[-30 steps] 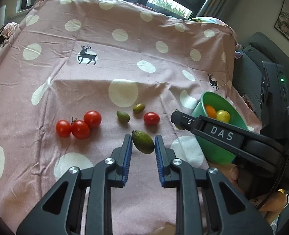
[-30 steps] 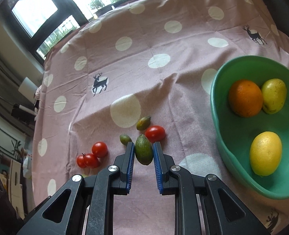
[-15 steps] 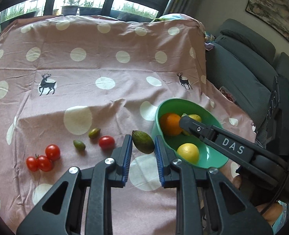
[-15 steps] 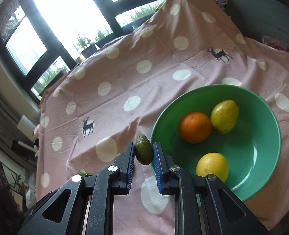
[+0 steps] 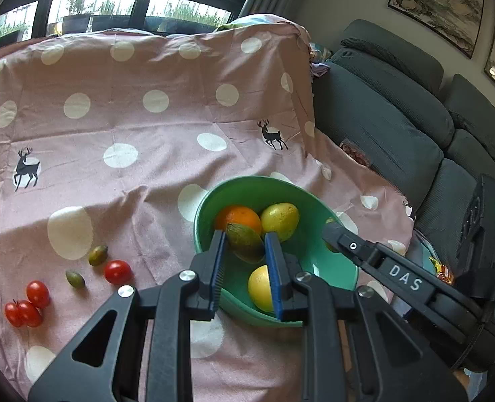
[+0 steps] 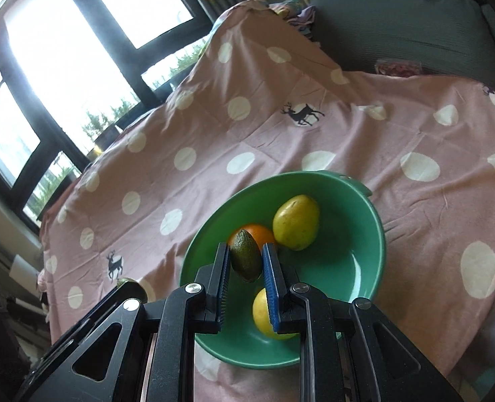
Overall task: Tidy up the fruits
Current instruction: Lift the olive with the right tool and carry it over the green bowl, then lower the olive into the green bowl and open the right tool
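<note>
The left gripper [image 5: 245,238] is hanging tilted above the near rim of the round green bowl [image 5: 247,179] on the pink polka-dot-clothed bench [image 5: 130,127], clamping a dark green oval avocado [image 5: 245,244]. The right gripper [image 6: 246,251] is angling down over the bowl likewise, pinching a second dark green avocado [image 6: 245,257].

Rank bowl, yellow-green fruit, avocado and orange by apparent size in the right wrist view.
1. bowl
2. yellow-green fruit
3. avocado, nearly as big, but nearest the camera, so unsure
Unranked: orange, mostly hidden behind the avocado.
</note>
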Demonstrator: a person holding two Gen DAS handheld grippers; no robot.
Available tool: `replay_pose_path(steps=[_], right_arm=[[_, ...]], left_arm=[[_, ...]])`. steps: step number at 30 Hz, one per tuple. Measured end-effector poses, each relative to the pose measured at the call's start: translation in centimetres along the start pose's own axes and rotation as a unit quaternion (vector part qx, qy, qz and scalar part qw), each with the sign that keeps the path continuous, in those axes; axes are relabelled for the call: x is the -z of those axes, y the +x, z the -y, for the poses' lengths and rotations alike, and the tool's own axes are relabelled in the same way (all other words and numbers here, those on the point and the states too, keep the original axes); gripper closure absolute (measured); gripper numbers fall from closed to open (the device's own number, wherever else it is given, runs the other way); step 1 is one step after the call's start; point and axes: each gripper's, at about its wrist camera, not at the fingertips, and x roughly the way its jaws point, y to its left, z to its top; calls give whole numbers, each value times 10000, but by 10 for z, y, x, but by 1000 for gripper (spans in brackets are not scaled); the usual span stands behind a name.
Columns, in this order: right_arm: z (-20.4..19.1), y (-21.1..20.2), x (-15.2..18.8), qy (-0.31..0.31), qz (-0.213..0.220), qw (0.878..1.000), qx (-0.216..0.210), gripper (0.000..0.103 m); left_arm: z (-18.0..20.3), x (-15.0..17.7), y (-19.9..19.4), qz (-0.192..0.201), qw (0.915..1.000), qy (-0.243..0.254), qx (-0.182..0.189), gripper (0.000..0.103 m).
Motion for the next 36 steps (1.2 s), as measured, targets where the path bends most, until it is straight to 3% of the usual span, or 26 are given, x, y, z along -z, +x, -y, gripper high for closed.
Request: replay_pose_path(steps=[7, 15, 36], right_arm=[[16, 3, 0, 204, 5, 9994, 266, 82], [24, 9, 3, 258, -86, 9986, 445, 82], [25, 17, 8, 138, -204, 9978, 618, 82]], left_arm=[[13, 8, 28, -220, 9992, -19, 342, 80], [19, 17, 56, -591, 9977, 1, 346, 80], [26, 25, 68, -680, 9968, 73, 426, 80]])
